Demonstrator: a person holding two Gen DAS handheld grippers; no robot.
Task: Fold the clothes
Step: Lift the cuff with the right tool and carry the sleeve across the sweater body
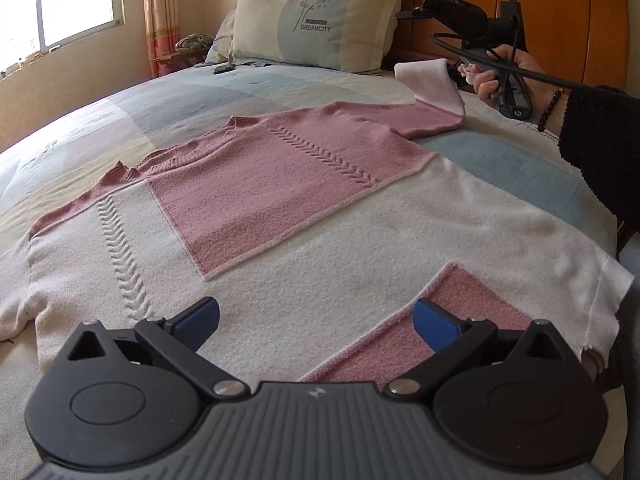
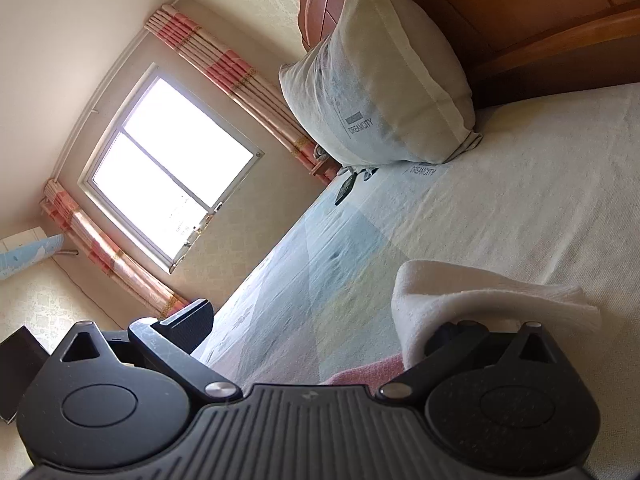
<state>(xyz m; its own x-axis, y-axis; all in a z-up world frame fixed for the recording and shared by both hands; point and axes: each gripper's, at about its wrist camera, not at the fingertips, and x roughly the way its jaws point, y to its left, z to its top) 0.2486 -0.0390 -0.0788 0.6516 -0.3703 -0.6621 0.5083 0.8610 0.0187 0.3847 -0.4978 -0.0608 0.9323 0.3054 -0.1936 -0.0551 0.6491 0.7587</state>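
Observation:
A pink and white knit sweater (image 1: 280,184) lies spread flat on the bed, neck toward the left. My left gripper (image 1: 316,320) hovers open just above its hem, blue pads apart, over white knit and a pink patch (image 1: 460,308). In the left wrist view a hand holds my right gripper (image 1: 454,72) at the far right sleeve. The white cuff (image 1: 430,82) of that sleeve is lifted off the bed there. In the right wrist view my right gripper (image 2: 320,328) has its fingers wide apart, and the white cuff (image 2: 480,300) drapes over the right finger, hiding it.
A pillow (image 1: 316,20) leans on the wooden headboard (image 1: 560,12) at the far end. A small dark object (image 1: 223,69) lies on the bedspread (image 1: 180,100) near the pillow. The window (image 2: 168,168) and curtains stand beyond the bed's far side.

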